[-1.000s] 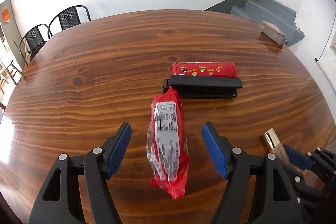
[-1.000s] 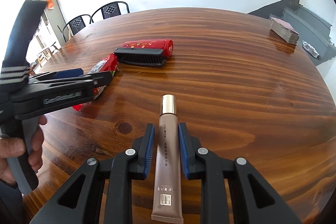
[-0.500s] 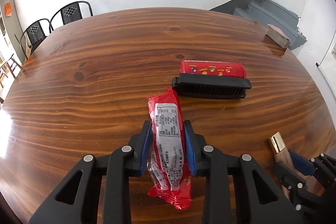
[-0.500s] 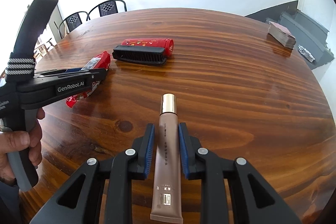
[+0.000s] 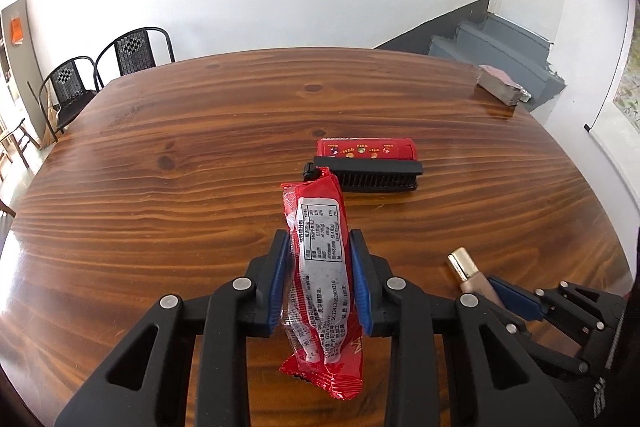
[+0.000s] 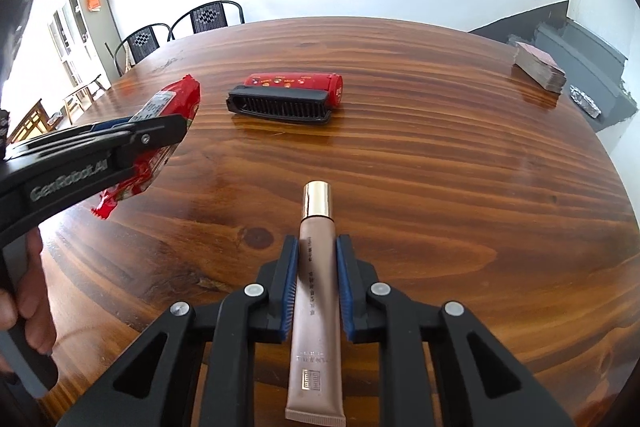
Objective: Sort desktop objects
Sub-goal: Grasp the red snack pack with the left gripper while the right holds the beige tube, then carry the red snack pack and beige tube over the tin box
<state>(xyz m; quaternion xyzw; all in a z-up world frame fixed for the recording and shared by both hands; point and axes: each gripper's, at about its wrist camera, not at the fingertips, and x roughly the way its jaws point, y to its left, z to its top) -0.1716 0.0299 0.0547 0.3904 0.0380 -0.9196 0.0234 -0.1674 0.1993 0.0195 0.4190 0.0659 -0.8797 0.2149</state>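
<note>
My left gripper (image 5: 319,247) is shut on a red snack packet (image 5: 320,259) and holds it lifted off the wooden table (image 5: 180,167); the packet also shows in the right wrist view (image 6: 168,107). My right gripper (image 6: 317,251) is shut on a beige cosmetic tube with a gold cap (image 6: 316,291), also seen at the right of the left wrist view (image 5: 466,269). A black comb-like brush (image 5: 368,177) and a red cylinder (image 5: 366,149) lie side by side mid-table, also in the right wrist view (image 6: 280,105) (image 6: 296,85).
A stack of cards (image 5: 502,89) sits at the far right table edge, also in the right wrist view (image 6: 538,69). Two black chairs (image 5: 100,75) stand behind the table at the left. Grey steps (image 5: 500,47) lie beyond the right edge.
My left gripper closed on the red packet, then lifted it off the table. My right gripper stayed shut on the tube and raised it a little.
</note>
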